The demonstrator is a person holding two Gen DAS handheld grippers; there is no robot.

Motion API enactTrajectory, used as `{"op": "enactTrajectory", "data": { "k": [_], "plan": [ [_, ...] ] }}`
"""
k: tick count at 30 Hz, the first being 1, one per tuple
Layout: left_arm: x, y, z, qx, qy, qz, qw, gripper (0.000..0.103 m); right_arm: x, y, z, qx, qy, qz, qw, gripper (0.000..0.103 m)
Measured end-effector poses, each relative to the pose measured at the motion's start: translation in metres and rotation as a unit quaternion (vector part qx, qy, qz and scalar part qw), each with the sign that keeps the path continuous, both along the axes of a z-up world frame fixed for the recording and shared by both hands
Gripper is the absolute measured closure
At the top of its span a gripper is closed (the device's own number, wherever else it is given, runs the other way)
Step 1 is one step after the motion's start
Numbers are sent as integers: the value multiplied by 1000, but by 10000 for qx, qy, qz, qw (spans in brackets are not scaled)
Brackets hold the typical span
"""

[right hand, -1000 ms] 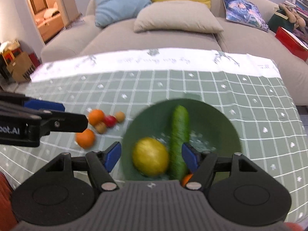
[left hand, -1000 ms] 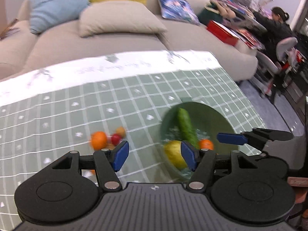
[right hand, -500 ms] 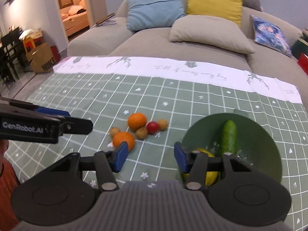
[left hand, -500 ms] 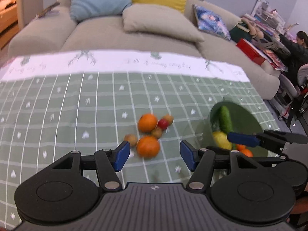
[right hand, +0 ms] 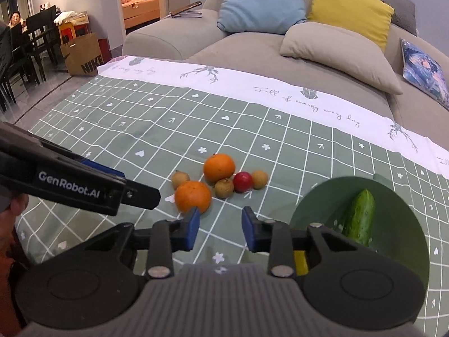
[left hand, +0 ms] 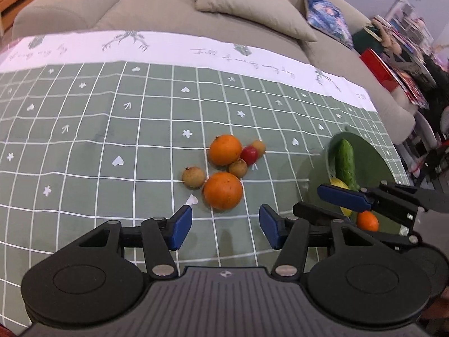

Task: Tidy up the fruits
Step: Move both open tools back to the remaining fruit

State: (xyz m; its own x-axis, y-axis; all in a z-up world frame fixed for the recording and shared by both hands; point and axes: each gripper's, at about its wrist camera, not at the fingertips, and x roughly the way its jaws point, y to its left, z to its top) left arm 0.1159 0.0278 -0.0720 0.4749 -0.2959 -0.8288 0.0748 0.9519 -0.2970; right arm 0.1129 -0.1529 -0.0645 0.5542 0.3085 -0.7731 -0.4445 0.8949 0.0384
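Loose fruit lies on the green checked cloth: a near orange [left hand: 223,191] [right hand: 193,197], a far orange [left hand: 225,150] [right hand: 219,167], a red fruit [left hand: 248,155] [right hand: 242,181] and small brown fruits [left hand: 193,177] [right hand: 224,188]. A green plate [left hand: 373,157] [right hand: 398,193] at the right holds a cucumber [left hand: 345,163] [right hand: 359,218], a yellow fruit [left hand: 339,183] and a small orange [left hand: 367,221]. My left gripper [left hand: 226,226] is open and empty just short of the near orange. My right gripper [right hand: 220,230] is open and empty, its left pad by that orange.
A grey sofa [right hand: 252,47] with blue, yellow and beige cushions runs along the table's far edge. A paper bag [right hand: 82,56] and dining chairs stand at the far left. The white cloth border [left hand: 168,47] marks the far table edge.
Both grippers have swung left, away from the plate and toward the loose fruit cluster, and come lower and closer to the near orange. Both stay open.
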Motion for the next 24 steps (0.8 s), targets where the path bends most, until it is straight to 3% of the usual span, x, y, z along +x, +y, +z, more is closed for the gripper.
{"op": "enactTrajectory", "data": {
  "k": [5, 24],
  "plan": [
    [23, -1, -15, -213, 324, 297, 9988, 38, 18, 1, -9, -122, -4, 100, 9999, 74],
    [71, -30, -54, 158, 1093, 288, 9935, 37, 56, 7, -43, -687, 16, 743, 9949, 74]
  ]
}}
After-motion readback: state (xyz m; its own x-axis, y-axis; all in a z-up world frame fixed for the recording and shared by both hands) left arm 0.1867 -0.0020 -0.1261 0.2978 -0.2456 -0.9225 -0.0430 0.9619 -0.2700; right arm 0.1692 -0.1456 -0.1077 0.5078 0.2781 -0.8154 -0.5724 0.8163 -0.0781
